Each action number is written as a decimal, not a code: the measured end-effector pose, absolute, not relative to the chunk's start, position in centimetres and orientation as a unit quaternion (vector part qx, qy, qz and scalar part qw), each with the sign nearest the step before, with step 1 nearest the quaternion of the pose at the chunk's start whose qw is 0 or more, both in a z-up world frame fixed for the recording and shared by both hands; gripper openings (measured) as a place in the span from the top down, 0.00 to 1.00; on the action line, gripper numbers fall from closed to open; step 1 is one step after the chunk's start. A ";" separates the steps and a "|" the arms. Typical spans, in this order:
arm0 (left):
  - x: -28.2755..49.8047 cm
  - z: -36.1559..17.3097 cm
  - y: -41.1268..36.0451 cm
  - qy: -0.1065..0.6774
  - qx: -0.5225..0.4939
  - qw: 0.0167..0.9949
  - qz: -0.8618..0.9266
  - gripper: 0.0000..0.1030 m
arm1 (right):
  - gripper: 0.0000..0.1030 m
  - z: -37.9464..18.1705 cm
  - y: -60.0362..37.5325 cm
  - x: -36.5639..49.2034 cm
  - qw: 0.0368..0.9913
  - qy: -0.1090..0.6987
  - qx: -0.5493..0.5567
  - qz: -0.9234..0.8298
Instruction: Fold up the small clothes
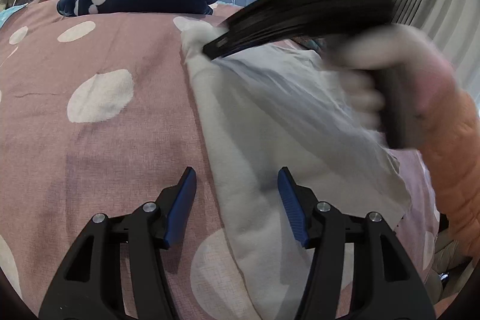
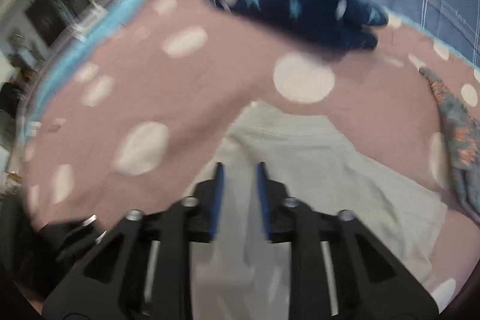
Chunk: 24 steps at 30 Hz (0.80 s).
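We have a small white cotton garment [image 1: 270, 122] lying across the pink spotted bed cover [image 1: 105, 56], toward its right-hand edge. Our left hand-held gripper [image 1: 237, 185] hovers released, jaws wide over the near hem. Our right hand-held gripper [image 2: 240, 182] is blurred; its jaws stand slightly apart over the cloth, so we cannot tell whether it pinches a layer. The fabric looks thin, limp and light, so we judge corners and stitched hems the surest holds.
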<state>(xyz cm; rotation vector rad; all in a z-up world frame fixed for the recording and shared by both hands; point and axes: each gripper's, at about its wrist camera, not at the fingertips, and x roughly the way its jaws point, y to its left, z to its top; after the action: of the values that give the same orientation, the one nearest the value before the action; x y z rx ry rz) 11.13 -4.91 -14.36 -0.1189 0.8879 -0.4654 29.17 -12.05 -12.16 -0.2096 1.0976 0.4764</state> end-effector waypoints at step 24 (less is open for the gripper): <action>11.2 -14.3 -5.5 0.431 -0.051 0.870 -0.233 0.34 | 0.47 -13.5 -32.1 17.2 0.872 0.476 0.062 0.093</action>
<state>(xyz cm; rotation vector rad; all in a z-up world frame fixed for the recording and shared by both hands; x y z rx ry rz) 11.21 -5.50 -14.28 -0.1061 0.9012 -0.4870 17.18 -32.10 -13.52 0.1301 0.9947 0.1952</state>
